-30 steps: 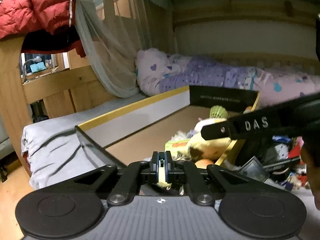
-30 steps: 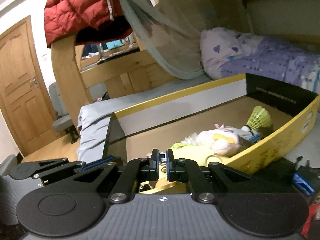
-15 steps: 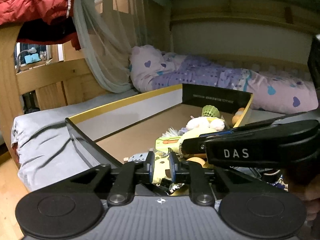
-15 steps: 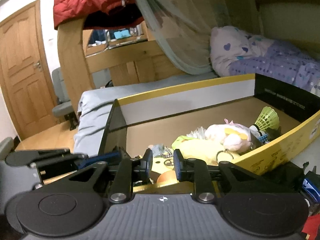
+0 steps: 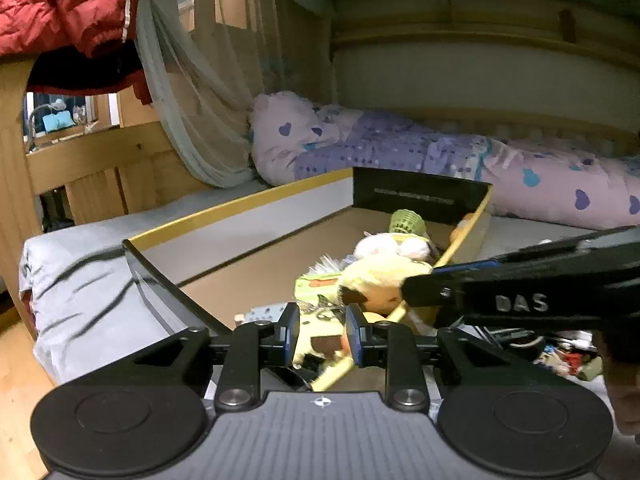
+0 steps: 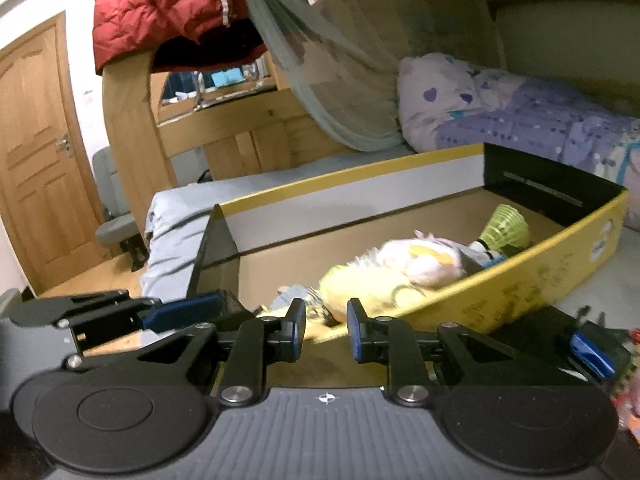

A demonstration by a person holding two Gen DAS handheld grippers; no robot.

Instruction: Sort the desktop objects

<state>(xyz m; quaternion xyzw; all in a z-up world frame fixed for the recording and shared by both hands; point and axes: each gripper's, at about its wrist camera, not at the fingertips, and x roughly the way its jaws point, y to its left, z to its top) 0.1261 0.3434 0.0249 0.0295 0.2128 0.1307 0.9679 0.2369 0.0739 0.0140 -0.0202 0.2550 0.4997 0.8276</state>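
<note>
A large shallow cardboard box (image 5: 256, 204) with yellow and white walls lies on the bed and also shows in the right wrist view (image 6: 520, 284). In it lie a yellow plush toy (image 5: 384, 280), a pink-white plush (image 6: 424, 260), a green shuttlecock (image 6: 504, 228) and small items. My left gripper (image 5: 322, 330) is open and empty above the box's near corner. My right gripper (image 6: 326, 326) is open and empty over the box's near wall. The right gripper's body (image 5: 520, 300) crosses the left wrist view at the right.
Loose small objects (image 5: 560, 356) lie on the grey sheet right of the box. A purple heart-print duvet (image 5: 440, 156) lies behind it. A red jacket (image 6: 160, 4) hangs on the wooden bed frame. A wooden door (image 6: 36, 160) stands at the left.
Both grippers have opened from shut to open. Both views have shifted slightly, showing more of the box's contents.
</note>
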